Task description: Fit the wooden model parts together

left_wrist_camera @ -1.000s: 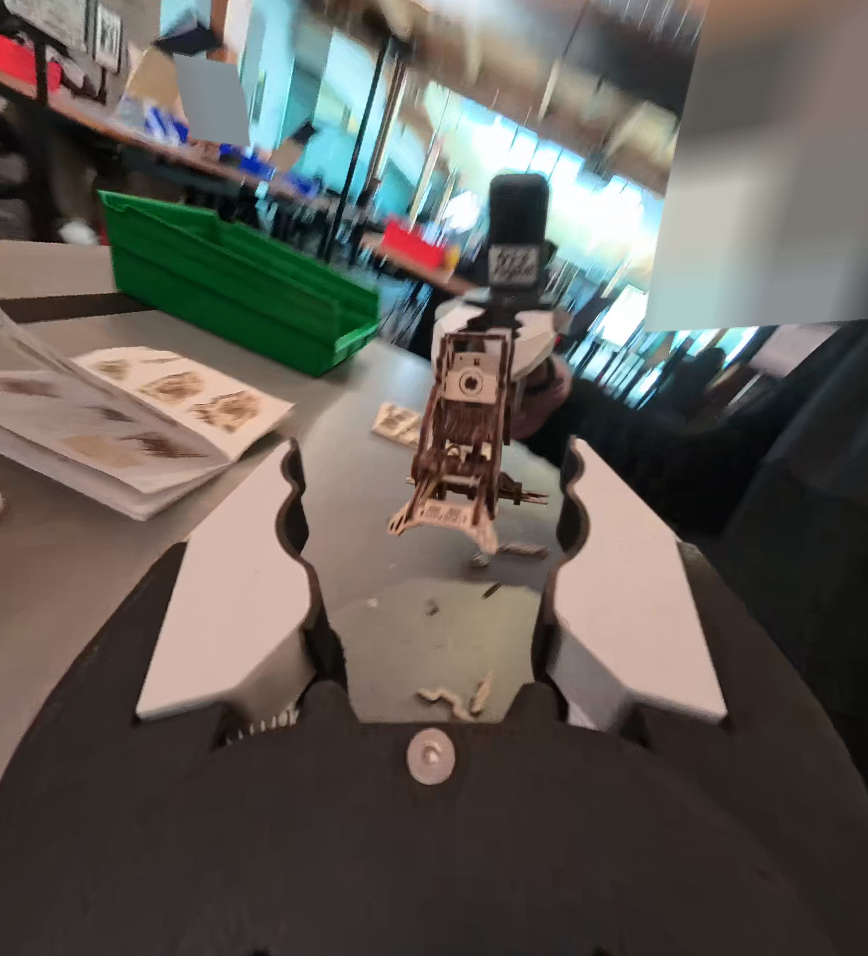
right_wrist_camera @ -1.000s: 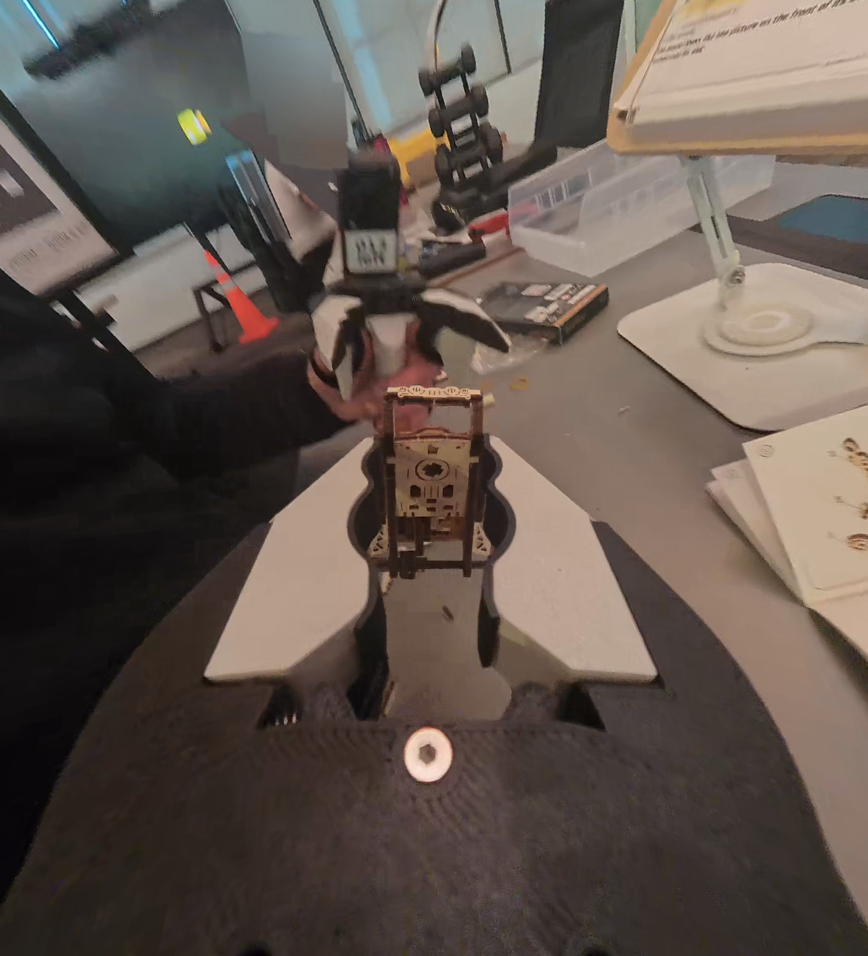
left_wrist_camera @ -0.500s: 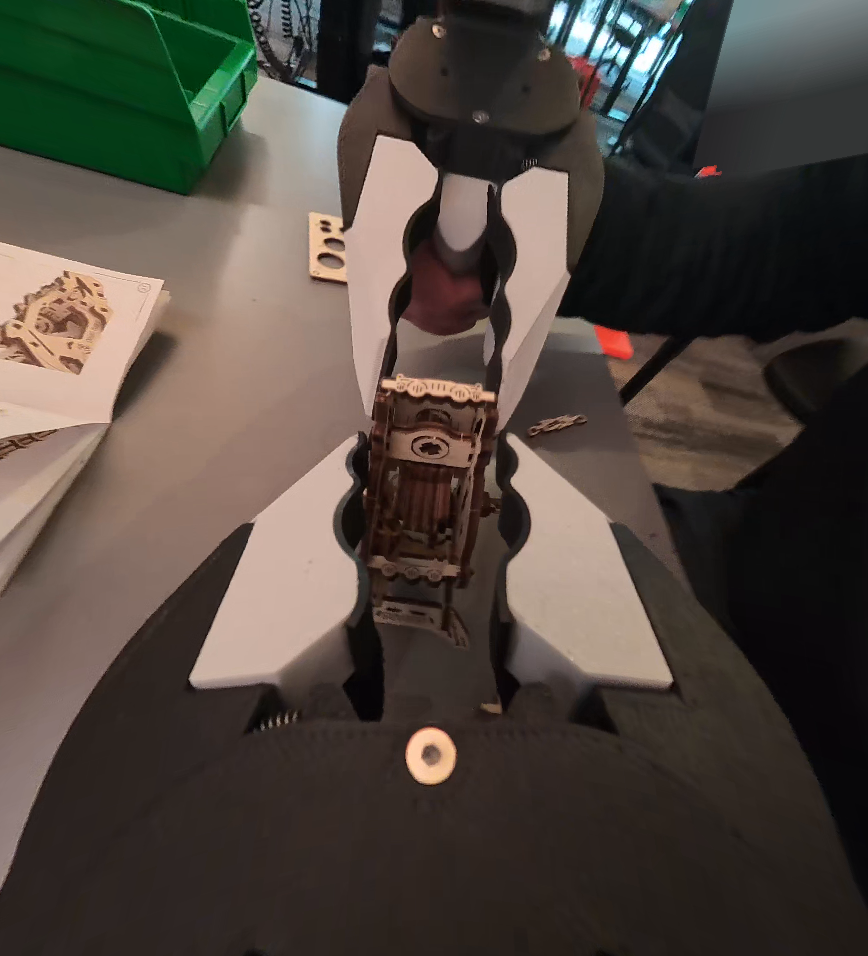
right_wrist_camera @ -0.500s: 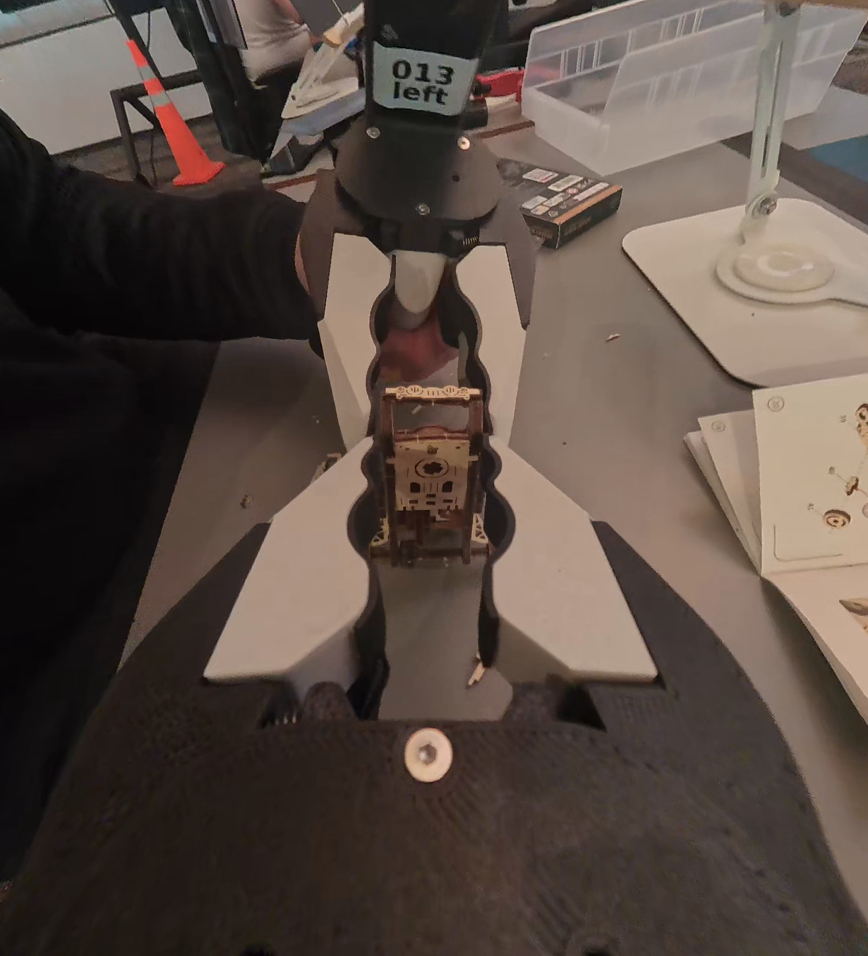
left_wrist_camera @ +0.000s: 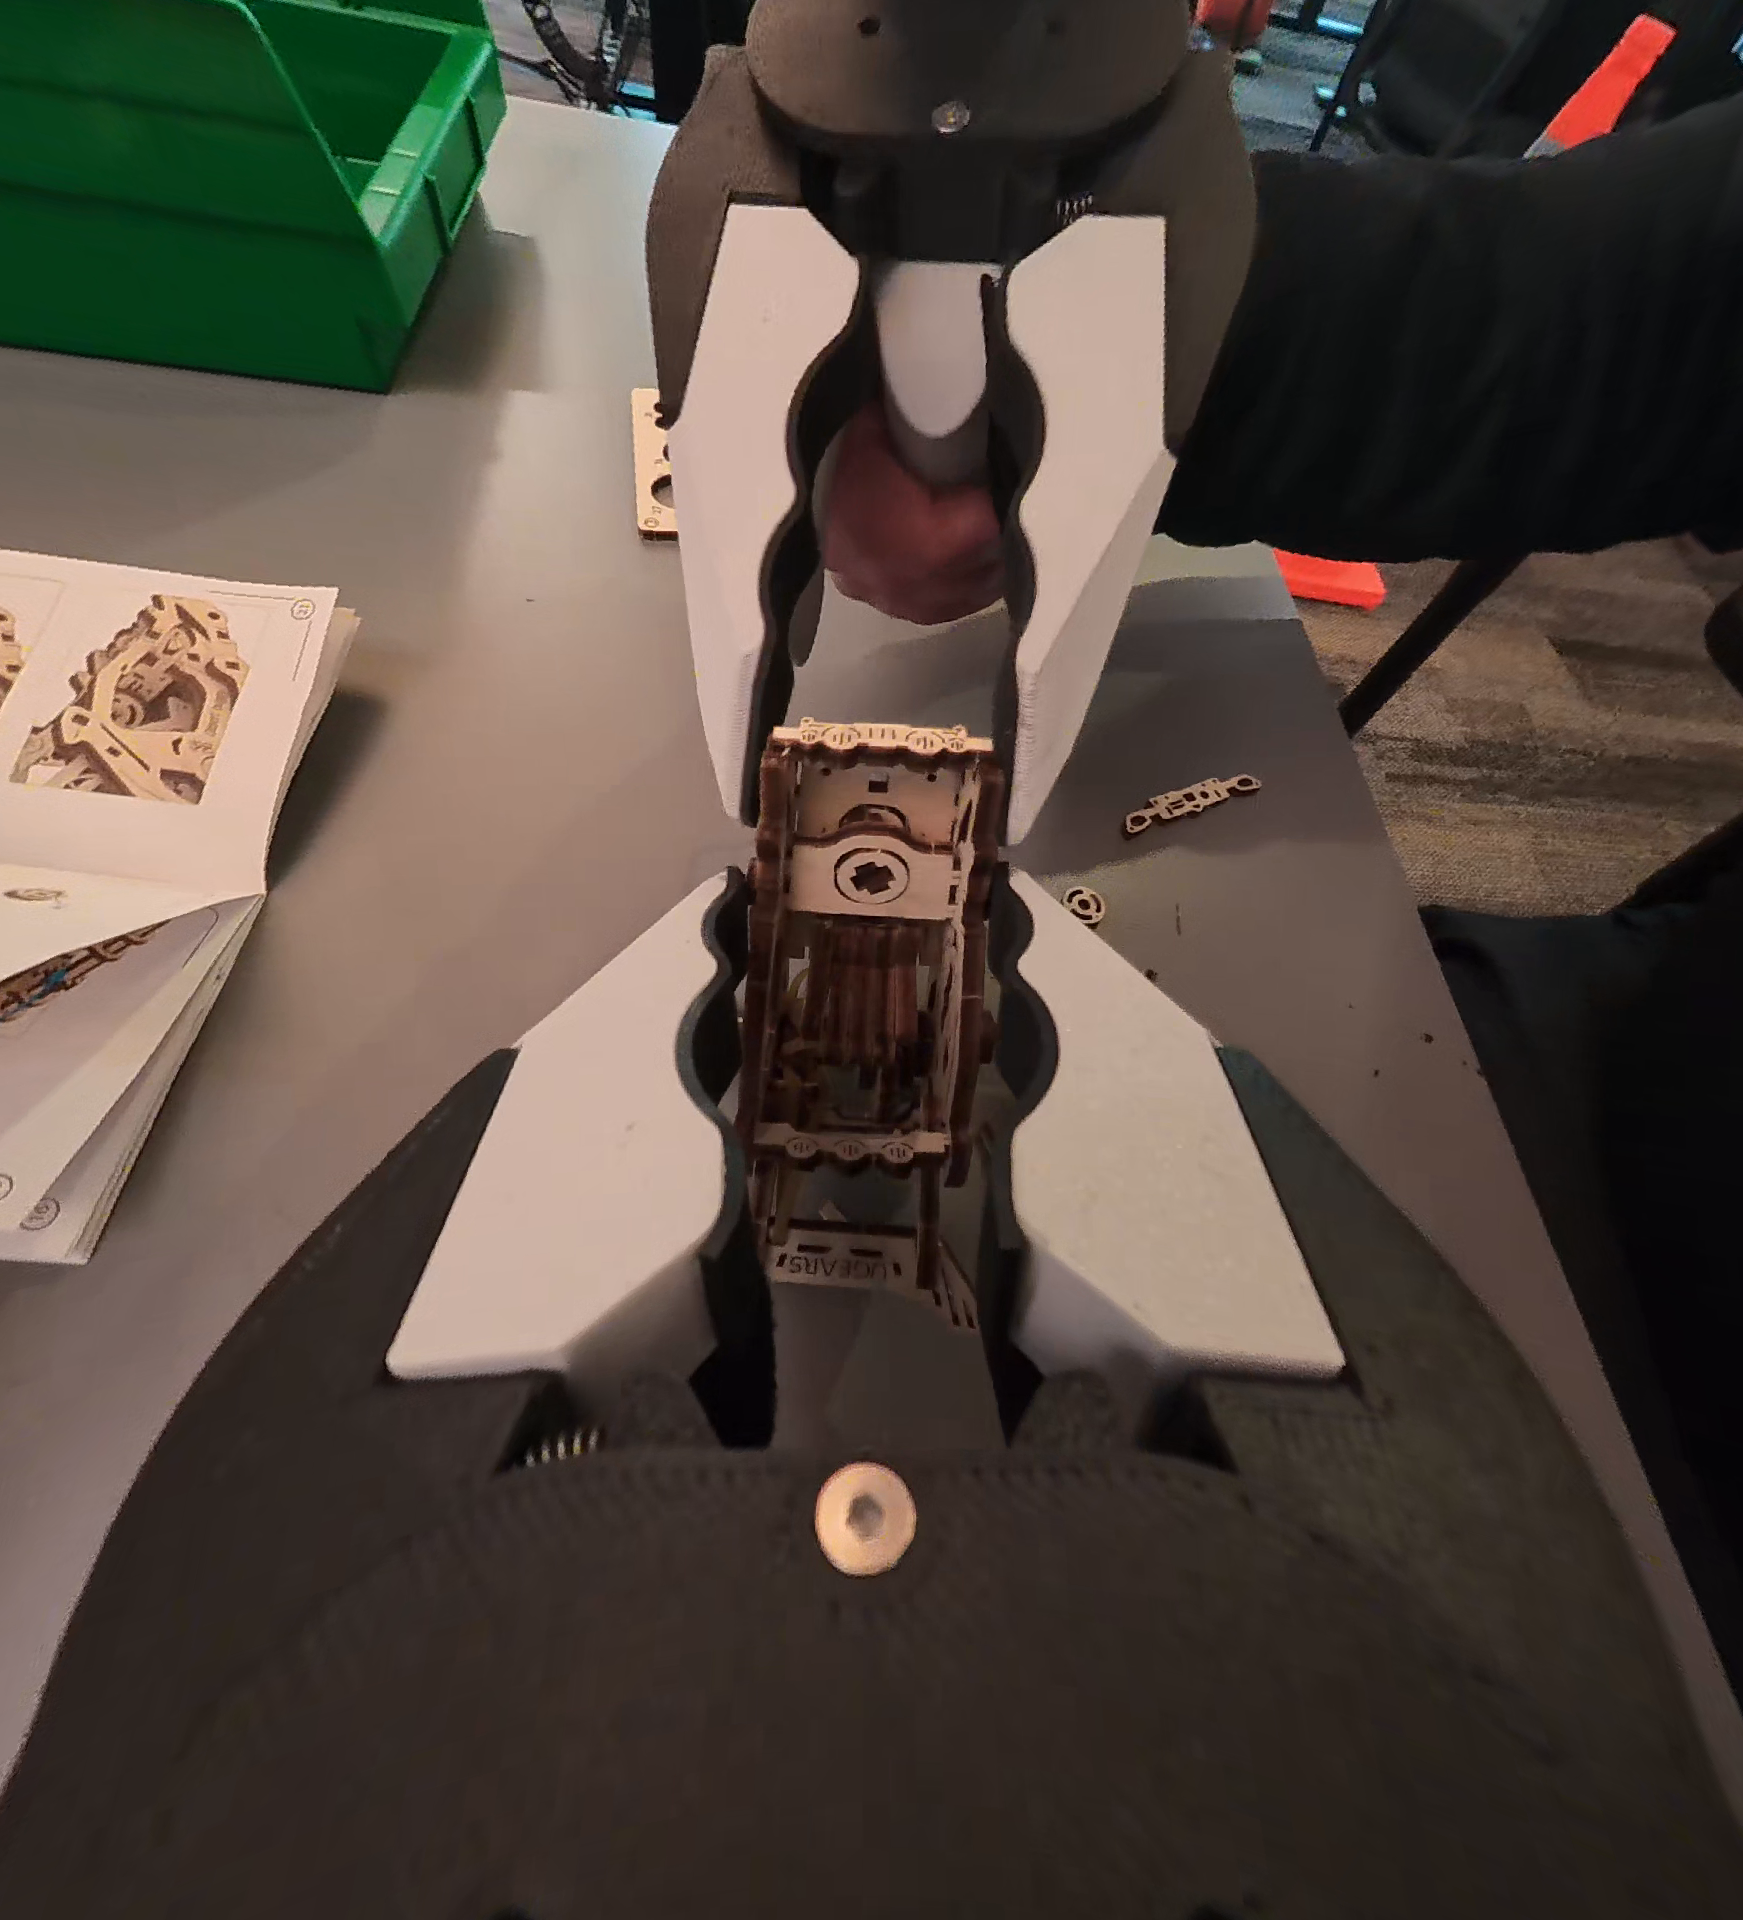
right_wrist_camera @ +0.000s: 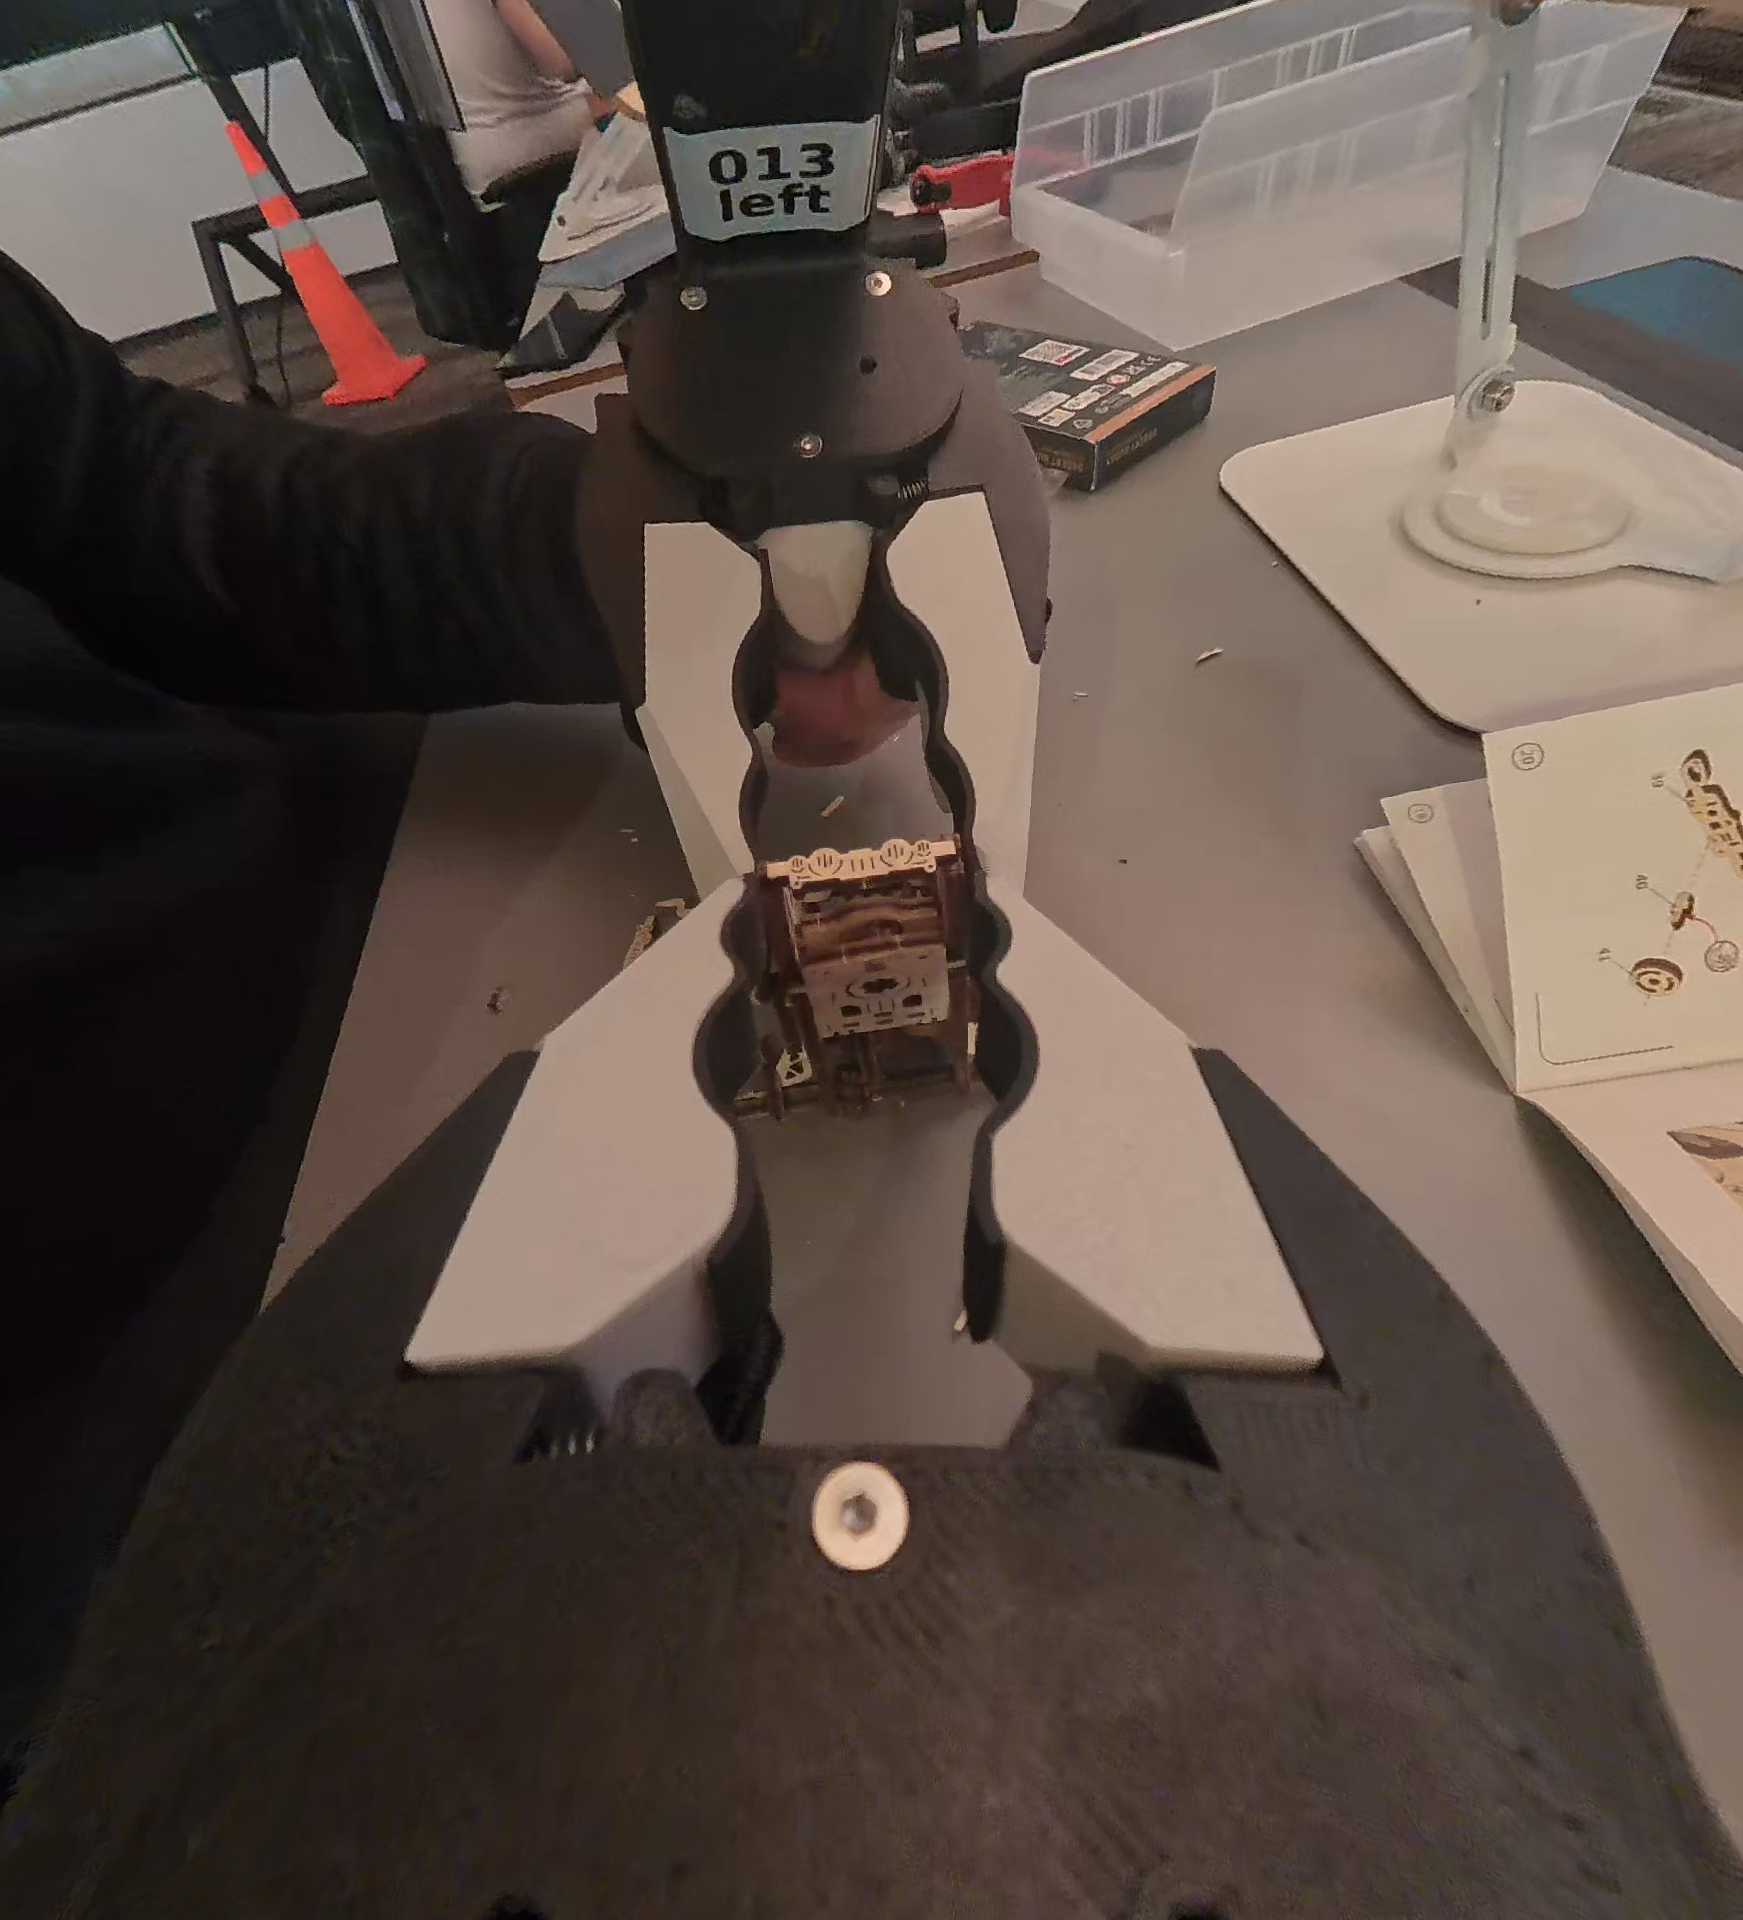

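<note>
A: Left wrist view: what does the left gripper [left_wrist_camera: 867,1039] hold?

B: Its fingers are clamped on the wooden model [left_wrist_camera: 872,997], dead centre. The right gripper [left_wrist_camera: 877,769] comes in from 12 o'clock, its tips pinching the model's far end. A booklet [left_wrist_camera: 108,831] lies at 9 o'clock, a green bin [left_wrist_camera: 171,177] at 11, a loose part [left_wrist_camera: 1194,802] at 2.

A: And the right wrist view?

B: The right gripper [right_wrist_camera: 862,966] grips the model [right_wrist_camera: 867,977] at centre; the left gripper [right_wrist_camera: 851,831] reaches from 12 o'clock, closed on it too. The booklet [right_wrist_camera: 1625,935] sits at 3 o'clock, a white stand [right_wrist_camera: 1469,540] at 2.
</note>
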Available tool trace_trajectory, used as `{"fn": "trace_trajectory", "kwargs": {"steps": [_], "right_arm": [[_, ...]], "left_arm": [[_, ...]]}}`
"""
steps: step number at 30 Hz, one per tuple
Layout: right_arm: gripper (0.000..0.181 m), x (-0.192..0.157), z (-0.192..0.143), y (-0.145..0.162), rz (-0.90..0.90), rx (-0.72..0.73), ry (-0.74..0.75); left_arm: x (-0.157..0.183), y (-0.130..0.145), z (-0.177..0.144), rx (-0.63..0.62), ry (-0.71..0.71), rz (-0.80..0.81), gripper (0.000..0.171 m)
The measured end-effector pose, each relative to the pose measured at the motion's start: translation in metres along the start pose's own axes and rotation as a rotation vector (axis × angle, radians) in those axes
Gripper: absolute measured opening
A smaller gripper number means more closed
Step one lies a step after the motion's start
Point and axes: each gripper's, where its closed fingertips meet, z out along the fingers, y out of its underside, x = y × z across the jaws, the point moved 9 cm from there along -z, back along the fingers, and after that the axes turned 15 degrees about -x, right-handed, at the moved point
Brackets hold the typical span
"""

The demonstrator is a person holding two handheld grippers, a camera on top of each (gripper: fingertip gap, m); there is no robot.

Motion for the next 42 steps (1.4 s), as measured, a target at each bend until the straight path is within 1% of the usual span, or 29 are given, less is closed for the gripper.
{"fn": "trace_trajectory", "kwargs": {"steps": [10, 12, 13, 14, 17, 18, 21, 23, 24, 26, 33, 37, 42], "right_arm": [[0.035, -0.002, -0.001, 0.004, -0.025, 0.01, 0.022], [0.037, -0.001, -0.002, 0.004, -0.002, 0.006, 0.024], [0.044, 0.0, -0.004, 0.003, 0.014, 0.014, 0.027], [0.044, 0.0, -0.008, 0.002, 0.026, 0.032, 0.018], [0.038, 0.002, -0.019, -0.001, 0.056, 0.05, 0.027], [0.037, 0.002, -0.02, -0.002, 0.071, 0.056, 0.008], [0.035, 0.007, -0.018, -0.001, 0.147, 0.067, -0.048], [0.035, 0.009, -0.013, 0.004, 0.173, 0.044, -0.059], [0.03, 0.008, -0.012, 0.006, 0.178, 0.054, -0.076], [0.026, 0.006, -0.011, 0.007, 0.17, 0.074, -0.077], [0.026, 0.005, -0.009, 0.011, 0.174, 0.119, -0.08], [0.026, 0.002, -0.004, 0.013, 0.172, 0.17, -0.093], [0.027, 0.0, -0.001, 0.015, 0.151, 0.202, -0.062]], "left_arm": [[0.0, -0.002, 0.002, -0.017, 0.008, 0.026, 0.043], [-0.001, -0.002, 0.002, -0.026, -0.005, 0.031, 0.043], [-0.001, -0.003, 0.002, -0.028, -0.008, 0.032, 0.043], [0.0, -0.003, 0.002, -0.031, -0.017, 0.035, 0.043], [0.001, -0.004, 0.004, -0.042, -0.031, 0.045, 0.043], [0.001, -0.004, 0.004, -0.046, -0.032, 0.046, 0.043], [0.001, -0.005, 0.006, -0.051, -0.034, 0.052, 0.043], [0.001, -0.005, 0.006, -0.043, -0.034, 0.052, 0.043], [0.001, -0.004, 0.007, -0.045, -0.038, 0.054, 0.044], [0.001, -0.004, 0.006, -0.039, -0.038, 0.05, 0.044], [0.0, -0.002, 0.007, -0.018, -0.025, 0.05, 0.043], [-0.001, -0.001, 0.01, -0.02, 0.028, 0.022, 0.047], [-0.001, 0.002, 0.009, -0.002, 0.034, 0.032, 0.046]]}}
